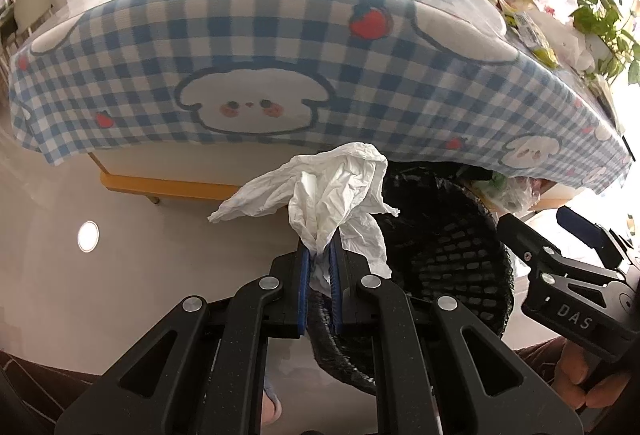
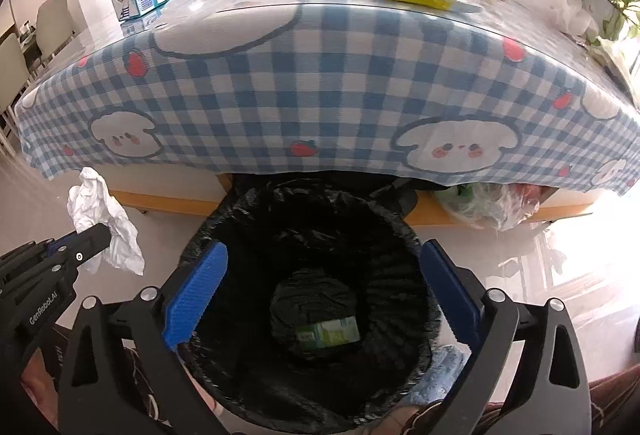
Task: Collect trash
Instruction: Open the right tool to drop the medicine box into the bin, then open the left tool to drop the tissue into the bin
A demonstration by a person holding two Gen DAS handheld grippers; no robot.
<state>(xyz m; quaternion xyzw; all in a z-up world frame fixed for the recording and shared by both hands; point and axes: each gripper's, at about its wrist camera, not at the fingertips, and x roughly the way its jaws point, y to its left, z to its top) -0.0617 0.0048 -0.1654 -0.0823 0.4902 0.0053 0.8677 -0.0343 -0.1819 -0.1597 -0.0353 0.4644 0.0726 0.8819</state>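
Crumpled tissue (image 1: pixel 340 195) is clamped between the left gripper (image 1: pixel 320 267) jaws, beside the black-lined bin (image 1: pixel 448 247) below the checked tablecloth (image 1: pixel 280 67). Right wrist view: right gripper (image 2: pixel 320 287), jaws wide apart, hovers over the bin, a green carton (image 2: pixel 328 333) at its bottom.

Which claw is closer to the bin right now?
Right. The right claw hangs open directly over the bin. The left claw, shut on the tissue, is off to the bin's left, outside the rim.
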